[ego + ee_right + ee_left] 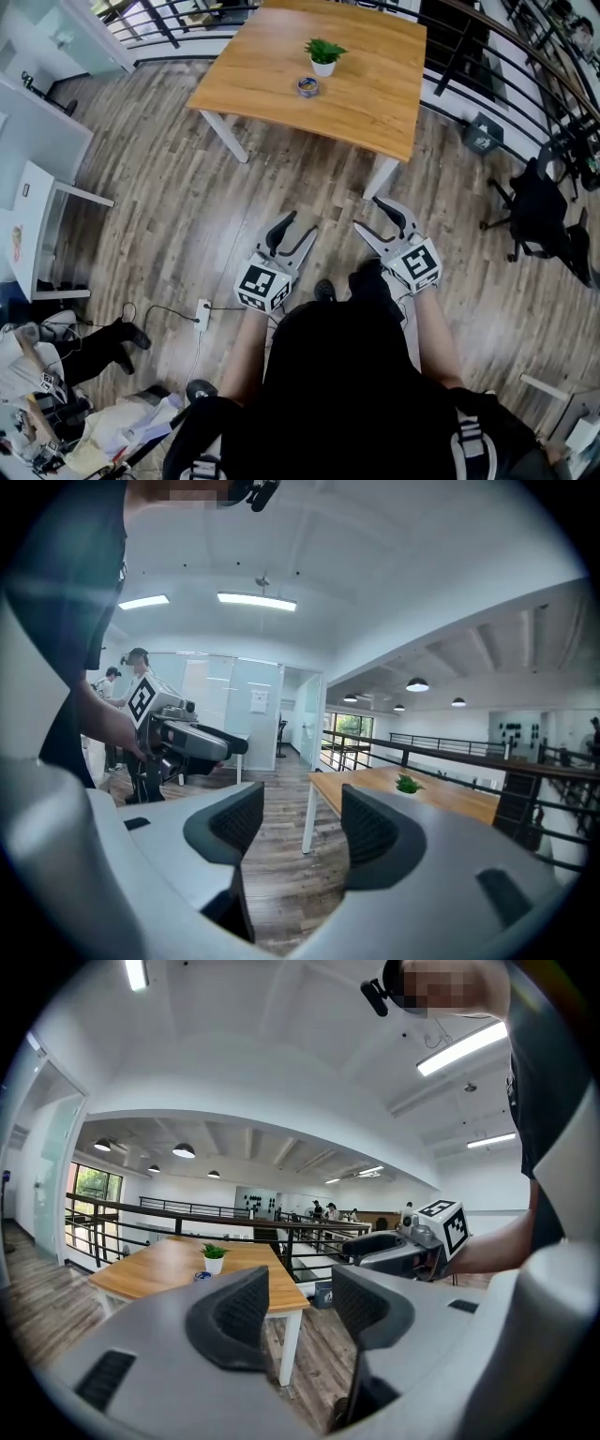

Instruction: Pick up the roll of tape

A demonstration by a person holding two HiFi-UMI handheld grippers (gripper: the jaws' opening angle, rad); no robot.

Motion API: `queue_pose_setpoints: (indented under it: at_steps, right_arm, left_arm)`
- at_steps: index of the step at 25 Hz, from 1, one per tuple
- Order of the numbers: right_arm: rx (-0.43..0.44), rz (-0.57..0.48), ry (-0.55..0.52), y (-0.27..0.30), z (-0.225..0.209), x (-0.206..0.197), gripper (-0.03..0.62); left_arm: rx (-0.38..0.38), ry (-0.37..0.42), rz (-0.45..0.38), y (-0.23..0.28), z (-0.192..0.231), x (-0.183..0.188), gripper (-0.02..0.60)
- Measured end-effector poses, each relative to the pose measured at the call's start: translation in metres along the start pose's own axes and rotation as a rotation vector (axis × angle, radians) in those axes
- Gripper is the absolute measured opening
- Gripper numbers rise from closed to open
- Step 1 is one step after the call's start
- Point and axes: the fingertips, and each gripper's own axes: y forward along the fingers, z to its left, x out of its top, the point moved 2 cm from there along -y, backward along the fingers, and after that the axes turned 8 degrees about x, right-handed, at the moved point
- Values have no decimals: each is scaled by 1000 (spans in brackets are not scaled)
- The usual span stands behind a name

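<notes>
I judge this the approach stage: my left gripper (300, 225) and right gripper (367, 214) stand wide open and empty, well short of the roll of tape (307, 86) at twelve o'clock on the table (375, 94), so closing in comes next.

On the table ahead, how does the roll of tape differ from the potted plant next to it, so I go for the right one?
The roll of tape is a low, flat, bluish-grey ring; the potted plant stands taller, with green leaves in a white pot. The roll of tape lies nearer the person, and the potted plant is just beyond it. Both rest on the wooden table, close together.
</notes>
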Motion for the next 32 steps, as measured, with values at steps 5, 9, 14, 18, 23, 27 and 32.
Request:
queue_pose_setpoints:
  at_steps: [5, 9, 14, 18, 23, 27, 32]
  right_arm:
    - [-19, -20, 23, -5, -6, -1, 291]
    - [-11, -19, 41, -6, -8, -3, 295]
    - [7, -25, 41, 0, -12, -5, 295]
    - [22, -21, 38, 7, -18, -2, 293]
    - [28, -28, 46, 14, -29, -1, 290]
    - [35, -29, 50, 16, -37, -5, 290]
    - [27, -15, 59, 18, -53, -10, 287]
  left_arm:
    - [13, -5, 1, 1, 0, 1, 230]
    - [29, -23, 3, 0, 1, 1, 233]
    - [48, -35, 1, -1, 5, -2, 233]
    - [62, -37, 9, 1, 8, -1, 233]
    - [65, -27, 10, 11, 14, 3, 233]
    - [65, -43, 7, 23, 17, 3, 233]
    - [51, -49, 15, 38, 19, 3, 233]
